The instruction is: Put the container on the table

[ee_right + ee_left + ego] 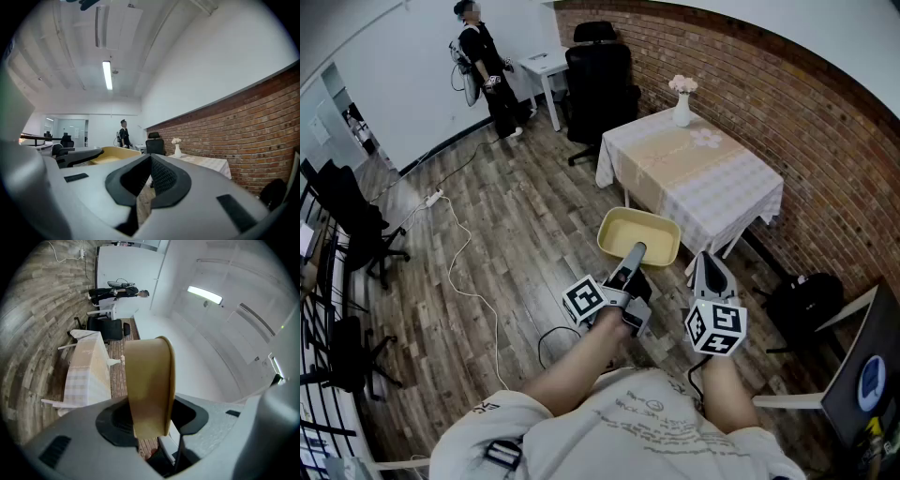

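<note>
A pale yellow container (639, 232) hangs in the air over the wood floor, just in front of the near corner of the table (741, 178) with the checked cloth. My left gripper (635, 253) is shut on its near rim. In the left gripper view the container (147, 376) rim stands between the two jaws of the left gripper (149, 422). My right gripper (705, 259) is beside it on the right, shut and holding nothing. In the right gripper view the right gripper (151, 157) has its tips together, and the container (110, 154) shows to the left.
A white vase (682, 105) with flowers stands at the table's far edge. A black office chair (600, 80) and a white desk (544, 64) are behind the table. A person (483, 61) stands at the back. A cable (455, 262) runs over the floor, and a black bag (797, 300) lies at the right.
</note>
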The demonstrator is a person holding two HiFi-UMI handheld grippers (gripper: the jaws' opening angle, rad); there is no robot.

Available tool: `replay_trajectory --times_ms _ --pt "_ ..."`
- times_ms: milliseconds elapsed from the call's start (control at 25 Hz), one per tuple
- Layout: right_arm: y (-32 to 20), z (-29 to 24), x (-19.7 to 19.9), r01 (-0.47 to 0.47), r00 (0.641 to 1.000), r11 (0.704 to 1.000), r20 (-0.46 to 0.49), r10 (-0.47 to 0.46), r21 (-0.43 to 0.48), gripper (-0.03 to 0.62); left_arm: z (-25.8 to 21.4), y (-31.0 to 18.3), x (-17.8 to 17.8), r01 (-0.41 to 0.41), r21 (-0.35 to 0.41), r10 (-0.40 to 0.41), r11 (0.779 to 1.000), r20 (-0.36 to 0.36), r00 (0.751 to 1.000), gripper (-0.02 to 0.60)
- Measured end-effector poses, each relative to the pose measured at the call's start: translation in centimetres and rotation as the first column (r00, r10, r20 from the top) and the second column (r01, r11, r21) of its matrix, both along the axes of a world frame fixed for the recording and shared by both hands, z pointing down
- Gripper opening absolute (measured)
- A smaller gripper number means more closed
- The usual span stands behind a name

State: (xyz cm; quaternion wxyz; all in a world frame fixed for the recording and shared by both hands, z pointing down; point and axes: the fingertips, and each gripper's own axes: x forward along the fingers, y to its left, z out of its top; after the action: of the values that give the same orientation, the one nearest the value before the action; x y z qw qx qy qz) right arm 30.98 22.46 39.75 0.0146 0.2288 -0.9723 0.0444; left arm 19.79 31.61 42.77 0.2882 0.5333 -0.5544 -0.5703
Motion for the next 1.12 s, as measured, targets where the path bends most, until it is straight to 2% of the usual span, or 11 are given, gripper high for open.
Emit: replay_trajectory --times_ms 320,920,1120 --pt "-0.5 0.2 0.3 0.018 1.000 1.000 -0.006 -0.018 -0.006 0.003 -0.1 -0.8 0.8 0.004 -0.009 -0.004 1.000 0.001 1.000 0.206" --pt "-4.8 1.7 3.8 0.066 0.998 0.997 -0.015 -0.067 -0.032 0.003 1.0 -4.8 5.0 0.025 -0.013 -0.025 1.000 -0.018 1.000 0.206" --pt "-5.2 2.1 3.1 0.080 0.997 0.996 -0.015 -0.081 -0.033 0.003 2.0 -4.9 3.8 0.045 -0.030 -0.045 0.999 -0.015 0.999 0.206"
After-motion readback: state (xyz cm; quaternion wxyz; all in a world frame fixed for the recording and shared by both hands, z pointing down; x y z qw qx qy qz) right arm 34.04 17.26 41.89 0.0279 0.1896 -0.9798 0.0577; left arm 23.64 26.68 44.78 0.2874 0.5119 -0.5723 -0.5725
